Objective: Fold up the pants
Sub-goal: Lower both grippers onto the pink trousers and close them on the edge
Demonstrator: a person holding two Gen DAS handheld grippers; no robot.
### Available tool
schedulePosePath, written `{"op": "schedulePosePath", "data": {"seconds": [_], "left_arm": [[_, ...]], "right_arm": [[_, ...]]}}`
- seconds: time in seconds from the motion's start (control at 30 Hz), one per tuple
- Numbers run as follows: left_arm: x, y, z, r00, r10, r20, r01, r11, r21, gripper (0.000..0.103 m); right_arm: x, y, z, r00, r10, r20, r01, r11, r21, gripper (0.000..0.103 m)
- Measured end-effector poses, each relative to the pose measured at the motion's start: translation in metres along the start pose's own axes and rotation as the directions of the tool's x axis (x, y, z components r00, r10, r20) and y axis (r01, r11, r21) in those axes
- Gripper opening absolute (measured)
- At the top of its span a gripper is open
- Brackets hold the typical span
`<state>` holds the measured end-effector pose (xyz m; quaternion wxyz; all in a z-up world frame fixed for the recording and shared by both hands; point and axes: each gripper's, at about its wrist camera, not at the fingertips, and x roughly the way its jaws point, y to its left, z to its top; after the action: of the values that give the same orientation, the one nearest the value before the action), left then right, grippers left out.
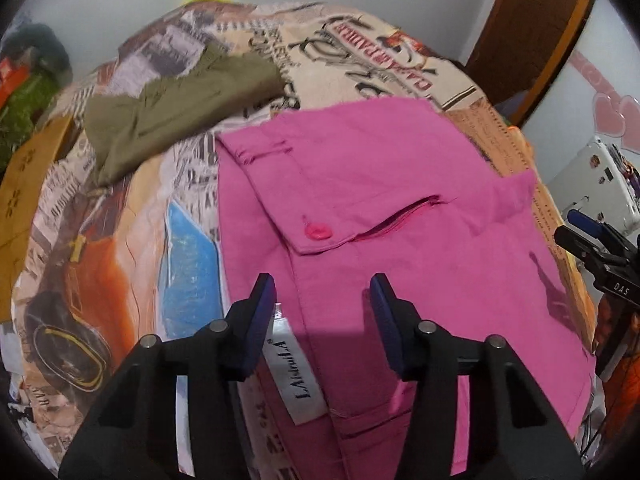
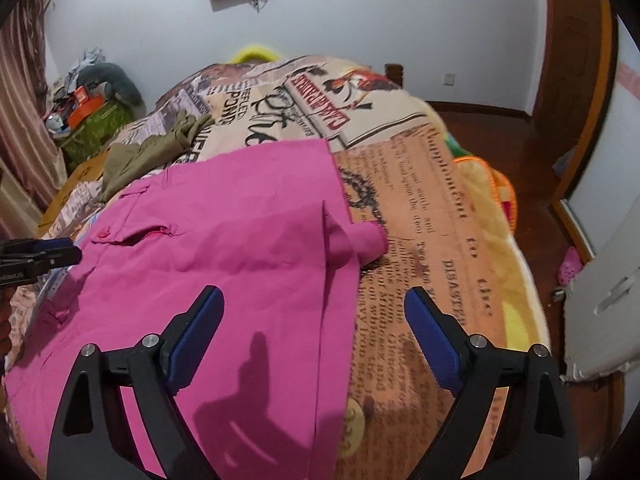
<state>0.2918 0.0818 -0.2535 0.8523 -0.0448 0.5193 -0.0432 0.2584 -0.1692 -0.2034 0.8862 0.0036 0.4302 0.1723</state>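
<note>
Pink pants (image 1: 380, 208) lie folded flat on a printed bedspread (image 1: 120, 248), with a buttoned back pocket and a white label facing up. My left gripper (image 1: 322, 292) is open and empty, hovering over the waist end near the label. In the right wrist view the pink pants (image 2: 224, 248) fill the centre left. My right gripper (image 2: 314, 304) is open and empty above their right edge. A small rolled pink corner (image 2: 368, 244) sticks out onto the bedspread (image 2: 432, 216). The right gripper also shows at the left view's edge (image 1: 596, 240).
Olive green pants (image 1: 168, 116) lie folded on the bed beyond the pink ones, also in the right wrist view (image 2: 136, 156). A cluttered green box (image 2: 88, 128) stands by the wall at left. A wooden door frame (image 2: 576, 80) and floor are at right.
</note>
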Motion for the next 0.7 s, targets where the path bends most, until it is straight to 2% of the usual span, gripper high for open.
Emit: {"op": "schedulePosePath", "data": {"seconds": [0.13,0.23,0.37,0.43,0.53,0.63,0.67,0.7], "left_arm": [[0.01,0.011,0.0,0.999,-0.023,-0.024,0.022,0.999,-0.036,0.047],[0.01,0.015,0.001,0.999,-0.046,-0.024,0.045,0.998,-0.053,0.047],[0.012,0.012,0.001,0.996,-0.084,-0.042,0.082,0.995,-0.05,0.046],[0.011,0.01,0.001,0.995,-0.091,-0.046,0.089,0.995,-0.044,0.045],[0.01,0.008,0.001,0.994,-0.097,-0.051,0.095,0.995,-0.04,0.038],[0.01,0.01,0.002,0.989,-0.131,-0.065,0.128,0.99,-0.054,0.033],[0.01,0.011,0.001,0.988,-0.14,-0.068,0.136,0.989,-0.062,0.032],[0.01,0.012,0.002,0.987,-0.144,-0.07,0.139,0.988,-0.072,0.027]], "right_arm": [[0.014,-0.002,0.001,0.999,0.034,-0.035,-0.034,0.999,-0.002,0.088],[0.022,-0.004,0.001,0.997,0.04,-0.059,-0.041,0.999,-0.022,0.08],[0.037,-0.009,0.006,0.985,0.115,-0.125,-0.116,0.993,-0.001,0.059],[0.043,-0.011,0.006,0.981,0.131,-0.141,-0.131,0.991,0.013,0.057],[0.047,-0.009,0.008,0.98,0.137,-0.146,-0.138,0.99,0.007,0.047],[0.046,-0.006,0.009,0.976,0.165,-0.145,-0.166,0.986,0.006,0.029],[0.045,-0.005,0.009,0.973,0.179,-0.146,-0.18,0.984,0.004,0.021],[0.044,-0.003,0.01,0.97,0.196,-0.145,-0.198,0.98,-0.002,0.017]]}}
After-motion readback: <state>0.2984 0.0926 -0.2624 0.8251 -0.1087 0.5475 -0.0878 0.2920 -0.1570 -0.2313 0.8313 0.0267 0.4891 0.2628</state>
